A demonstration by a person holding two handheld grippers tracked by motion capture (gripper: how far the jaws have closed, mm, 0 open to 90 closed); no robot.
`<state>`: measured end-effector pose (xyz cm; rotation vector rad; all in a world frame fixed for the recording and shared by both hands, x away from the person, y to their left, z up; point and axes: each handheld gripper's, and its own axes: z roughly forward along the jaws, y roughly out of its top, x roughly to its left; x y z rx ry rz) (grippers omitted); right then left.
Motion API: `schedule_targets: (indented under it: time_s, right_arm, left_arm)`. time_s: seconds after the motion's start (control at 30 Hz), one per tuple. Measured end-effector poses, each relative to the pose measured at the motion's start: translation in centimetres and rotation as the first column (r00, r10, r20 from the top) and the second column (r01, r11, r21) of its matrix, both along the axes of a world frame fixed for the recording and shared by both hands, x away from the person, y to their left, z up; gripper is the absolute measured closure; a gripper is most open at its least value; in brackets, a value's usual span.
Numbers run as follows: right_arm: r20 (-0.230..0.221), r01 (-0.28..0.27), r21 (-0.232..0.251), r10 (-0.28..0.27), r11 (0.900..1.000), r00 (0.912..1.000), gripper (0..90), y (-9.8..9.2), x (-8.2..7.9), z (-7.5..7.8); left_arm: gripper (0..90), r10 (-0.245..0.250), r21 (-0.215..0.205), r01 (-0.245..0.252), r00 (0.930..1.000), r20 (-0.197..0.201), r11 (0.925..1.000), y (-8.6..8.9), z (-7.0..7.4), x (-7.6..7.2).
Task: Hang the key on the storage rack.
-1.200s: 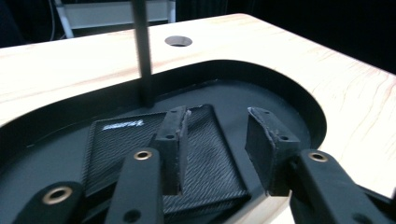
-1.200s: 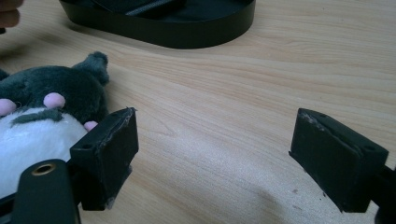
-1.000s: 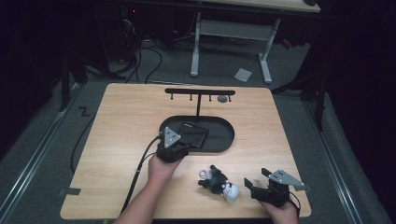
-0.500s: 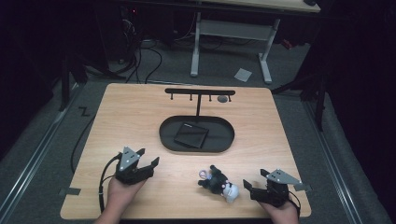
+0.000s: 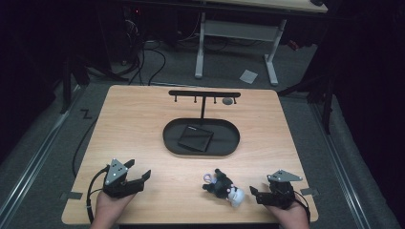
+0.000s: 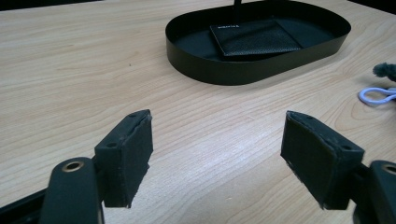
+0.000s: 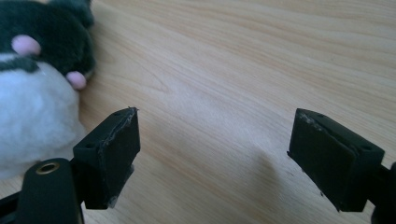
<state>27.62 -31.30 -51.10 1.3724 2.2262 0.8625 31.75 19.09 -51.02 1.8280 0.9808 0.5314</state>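
Both grippers, left just opened, right wide, empty; risks nudging plush toy off table edge.

In the right gripper view, the plush toy is cut off by the left and top edges, so only part of its dark and white fur with two pink spots shows, soft with blur. In the left gripper view, a pale loop and a tuft of dark fur run off the right edge, and the stand's post is cut by the top edge above the black tray. The lettering on the dark wallet in the tray is too small to read. In the high view, a small round thing under the stand's bar is too small to identify, and the person's forearms are cut off by the bottom edge.
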Motion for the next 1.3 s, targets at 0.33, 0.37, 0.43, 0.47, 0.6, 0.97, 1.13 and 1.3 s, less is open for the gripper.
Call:
schedule_targets:
  time_s: [0.33, 0.37, 0.43, 0.47, 0.6, 0.97, 1.13, 1.3]
  right_arm:
    - [-0.134, -0.029, -0.089, 0.017, 0.996, 0.9908, 16.3, -0.2, 0.5, 1.5]
    - [-0.148, -0.034, -0.1, 0.019, 0.994, 0.9888, 16.3, 0.0, 0.6, 1.6]
    - [-0.178, -0.05, -0.13, 0.026, 0.99, 0.9836, 16.1, 0.4, 0.6, 1.8]
    - [-0.178, -0.05, -0.13, 0.026, 0.99, 0.9836, 16.1, 0.4, 0.6, 1.8]
    - [-0.269, -0.113, -0.201, 0.056, 0.973, 0.9614, 15.1, 1.4, 0.8, 2.6]
    - [-0.436, -0.231, -0.25, 0.104, 0.94, 0.8938, 1.7, 3.8, 1.3, 4.0]
    - [-0.466, -0.265, -0.255, 0.122, 0.93, 0.8763, 0.0, 4.9, 1.2, 4.6]
    - [-0.475, -0.298, -0.255, 0.149, 0.92, 0.8671, 0.0, 6.4, 1.5, 5.0]
  left_arm:
    - [25.4, -0.008, -0.041, 0.008, 0.9999, -0.007, 0.9991, 0.9, 0.0, 0.1]
    - [25.4, -0.012, -0.045, 0.011, 0.9999, -0.004, 0.9989, 0.8, 0.0, 0.0]
    - [25.4, -0.014, -0.047, 0.014, 0.9999, -0.002, 0.9988, 0.8, 0.1, 0.0]
    - [25.3, -0.014, -0.047, 0.014, 0.9999, -0.002, 0.9988, 0.8, 0.1, 0.0]
    - [25.0, -0.009, -0.038, 0.009, 1.0, 0.0, 0.9993, 0.9, -0.1, 0.0]
    - [22.5, -0.007, -0.011, 0.007, 0.9999, -0.007, 0.9999, 0.7, -0.6, 0.2]
    - [20.8, -0.008, -0.001, 0.008, 0.9999, -0.008, 1.0, 0.5, -0.7, 0.2]
    - [19.2, 0.005, 0.02, -0.005, 0.9999, 0.011, 0.9998, 0.3, -0.7, 0.2]
